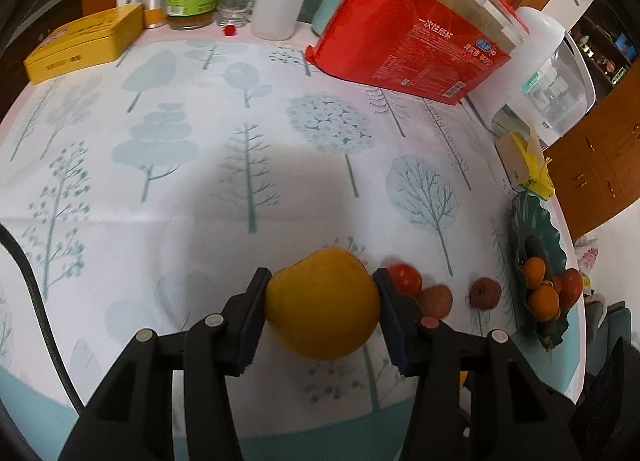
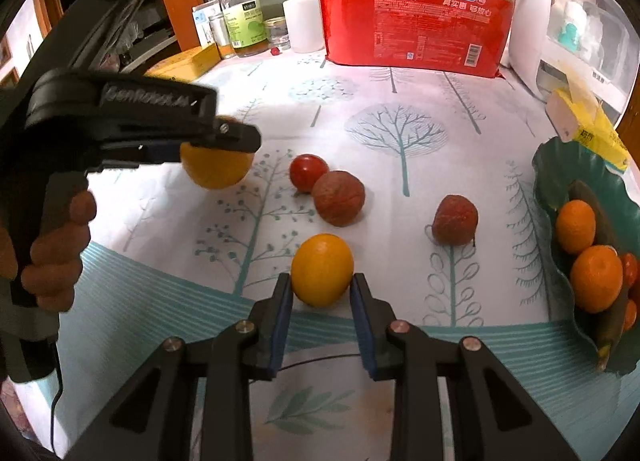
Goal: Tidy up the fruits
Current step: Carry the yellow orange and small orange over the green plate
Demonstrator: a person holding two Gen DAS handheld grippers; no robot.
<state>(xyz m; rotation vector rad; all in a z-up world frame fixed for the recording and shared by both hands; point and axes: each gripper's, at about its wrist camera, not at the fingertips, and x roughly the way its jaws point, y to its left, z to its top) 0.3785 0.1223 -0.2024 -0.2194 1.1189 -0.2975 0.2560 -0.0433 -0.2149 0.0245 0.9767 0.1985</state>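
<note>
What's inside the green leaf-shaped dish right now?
The green leaf-shaped dish holds two oranges, small red fruits at the edge, and a dark elongated piece. Anything beneath the oranges is hidden.

A red package [image 2: 416, 17], white squeeze bottle [image 2: 302, 23] and yellow tin [image 1: 84, 43] stand behind.
</note>
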